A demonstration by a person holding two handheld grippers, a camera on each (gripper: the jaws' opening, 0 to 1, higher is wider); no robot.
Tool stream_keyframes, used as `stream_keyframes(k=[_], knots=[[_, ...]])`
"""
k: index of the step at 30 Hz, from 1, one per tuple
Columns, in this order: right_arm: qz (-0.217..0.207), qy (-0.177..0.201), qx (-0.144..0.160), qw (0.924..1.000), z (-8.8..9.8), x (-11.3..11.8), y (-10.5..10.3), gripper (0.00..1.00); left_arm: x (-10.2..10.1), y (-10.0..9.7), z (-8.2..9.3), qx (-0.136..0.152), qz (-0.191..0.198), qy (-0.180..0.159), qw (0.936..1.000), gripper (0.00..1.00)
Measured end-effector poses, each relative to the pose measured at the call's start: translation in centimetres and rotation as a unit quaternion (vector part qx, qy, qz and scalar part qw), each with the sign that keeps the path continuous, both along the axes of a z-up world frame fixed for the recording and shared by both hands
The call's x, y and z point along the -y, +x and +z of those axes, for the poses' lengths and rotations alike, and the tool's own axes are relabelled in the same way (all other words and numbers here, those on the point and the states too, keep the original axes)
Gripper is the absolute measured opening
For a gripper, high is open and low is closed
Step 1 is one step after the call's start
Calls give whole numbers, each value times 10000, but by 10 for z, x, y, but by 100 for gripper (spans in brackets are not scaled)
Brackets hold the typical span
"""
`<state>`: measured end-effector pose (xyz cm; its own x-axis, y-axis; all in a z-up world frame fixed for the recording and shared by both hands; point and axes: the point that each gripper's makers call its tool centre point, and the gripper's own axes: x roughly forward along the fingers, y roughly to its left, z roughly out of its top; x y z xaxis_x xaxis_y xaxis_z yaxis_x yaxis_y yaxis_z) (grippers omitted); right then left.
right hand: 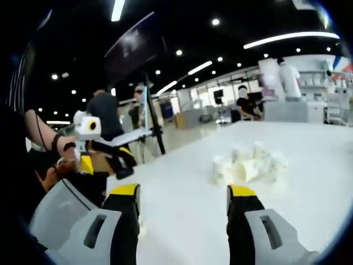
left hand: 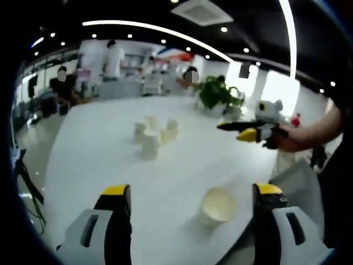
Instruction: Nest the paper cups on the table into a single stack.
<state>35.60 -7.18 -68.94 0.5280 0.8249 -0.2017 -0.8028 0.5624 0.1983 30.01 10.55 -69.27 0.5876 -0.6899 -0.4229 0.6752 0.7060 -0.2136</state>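
Left gripper view: we see the left gripper [left hand: 192, 199] with its jaws spread wide, nothing between them. Just inside its right jaw a single paper cup [left hand: 217, 206] lies tipped on the white table [left hand: 99, 149], mouth toward us — its inside looks empty. Farther ahead, well beyond the jaw tips, a cluster of cups [left hand: 153, 135] stands close together; blur hides whether any are nested or hold anything. To the right, a hand [left hand: 287, 138] holds the right gripper [left hand: 242, 130] above the table, beside a potted plant [left hand: 216, 94].

Right gripper view: the right gripper's jaws are parted and bare. The cup cluster [right hand: 249, 163] sits ahead, just past the right jaw tip — one cup seems tipped. The left gripper [right hand: 110, 157] shows at left, its state there unclear.
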Motion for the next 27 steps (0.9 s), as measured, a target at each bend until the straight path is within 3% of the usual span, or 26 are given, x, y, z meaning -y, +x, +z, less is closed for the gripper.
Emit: stream_keyframes(k=[9,22,27], knots=[[-361,-91,2,9993,-1,18,2,76,2,4,2,45,-19,-43,10000,89],[-875,-213,-188,9958,-11,49,4,88,4,11,5,73,-7,-93,9999,89],[-1092,-257,-262,9933,-17,59,8,100,7,13,7,88,-17,-97,9999,89]])
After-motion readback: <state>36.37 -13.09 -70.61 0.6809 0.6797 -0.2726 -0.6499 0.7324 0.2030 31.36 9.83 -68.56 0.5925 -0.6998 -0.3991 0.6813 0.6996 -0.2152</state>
